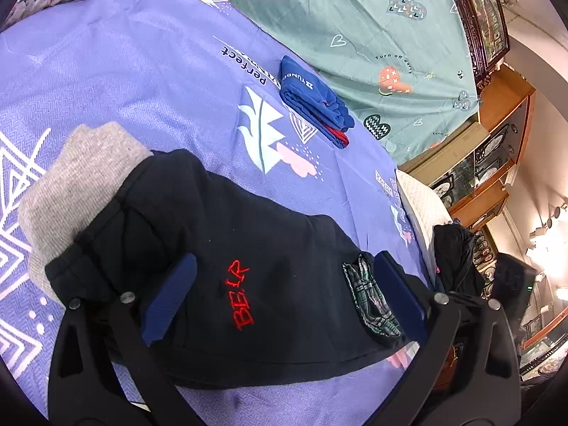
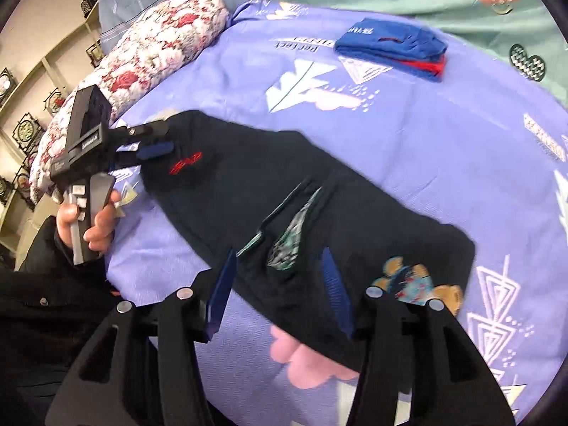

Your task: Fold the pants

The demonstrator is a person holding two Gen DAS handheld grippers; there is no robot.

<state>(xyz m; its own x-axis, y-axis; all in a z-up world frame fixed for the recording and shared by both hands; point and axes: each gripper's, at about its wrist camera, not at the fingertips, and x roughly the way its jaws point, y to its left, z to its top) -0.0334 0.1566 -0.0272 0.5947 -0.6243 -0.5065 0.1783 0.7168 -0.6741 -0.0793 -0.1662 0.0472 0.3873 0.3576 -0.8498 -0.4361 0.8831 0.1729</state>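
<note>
Black pants (image 1: 241, 248) with red "BEAR" embroidery (image 1: 239, 294) and a grey ribbed cuff (image 1: 71, 184) lie folded on the purple bedsheet (image 1: 142, 71). My left gripper (image 1: 284, 294) is open, its blue fingers (image 1: 170, 298) spread over the pants on either side of the lettering. In the right wrist view the pants (image 2: 355, 206) lie across the middle, with a plaid pocket lining (image 2: 287, 245) and a cartoon patch (image 2: 415, 280) showing. My right gripper (image 2: 280, 298) is open over their near edge. The left gripper (image 2: 156, 149) also shows there, at the far end.
Folded blue and red pants (image 1: 316, 103) lie further back on the sheet; they also show in the right wrist view (image 2: 394, 48). A green heart-print cover (image 1: 372, 35) lies behind. A floral pillow (image 2: 142, 60) sits at the left. Wooden display cabinets (image 1: 497, 149) stand beyond the bed edge.
</note>
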